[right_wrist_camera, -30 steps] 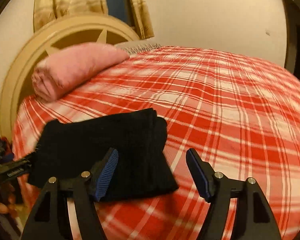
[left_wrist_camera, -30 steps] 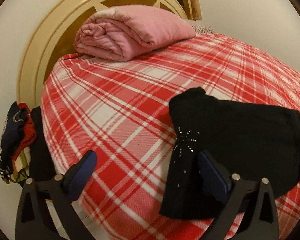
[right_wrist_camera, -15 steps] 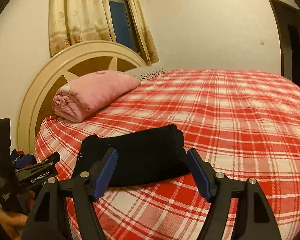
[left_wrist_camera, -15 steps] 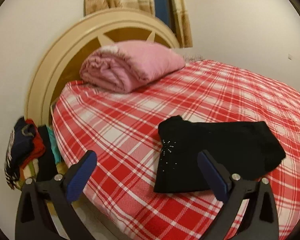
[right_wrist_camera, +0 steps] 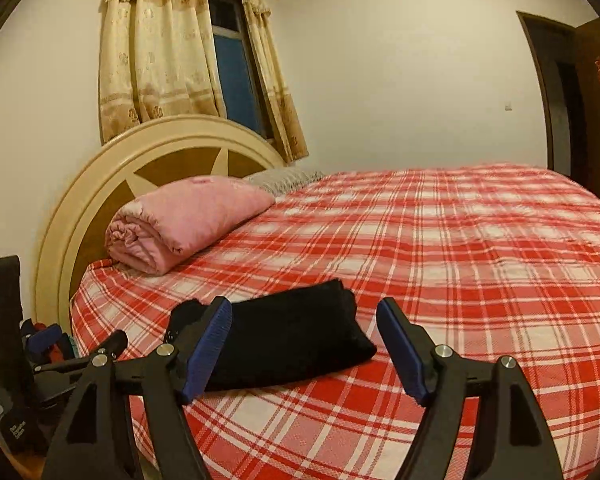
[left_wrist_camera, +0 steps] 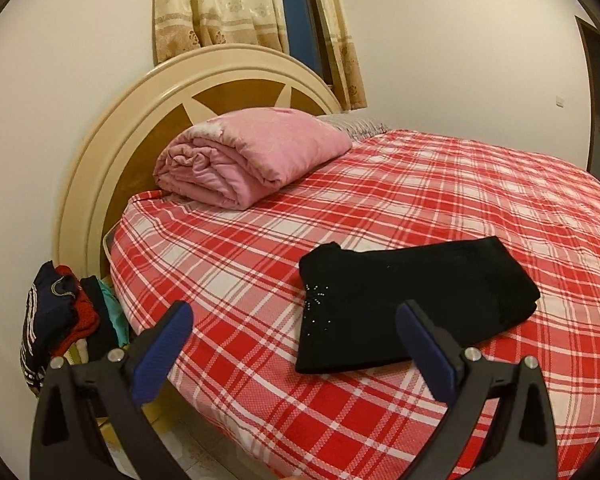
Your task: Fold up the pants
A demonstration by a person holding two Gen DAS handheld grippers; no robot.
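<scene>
The black pants lie folded into a compact rectangle on the red plaid bed, near its front edge; small sparkly studs show at their left end. They also show in the right wrist view. My left gripper is open and empty, held back from the bed, short of the pants. My right gripper is open and empty, also held back, with the pants seen between its fingers but apart from them. The left gripper shows at the left of the right wrist view.
A rolled pink quilt lies at the head of the bed against the round cream headboard. A pile of clothes sits beside the bed at the left. A curtained window and a dark doorway are behind.
Both grippers have pulled back and risen away from the folded pants, which now look smaller and lie untouched. Both stay open.
</scene>
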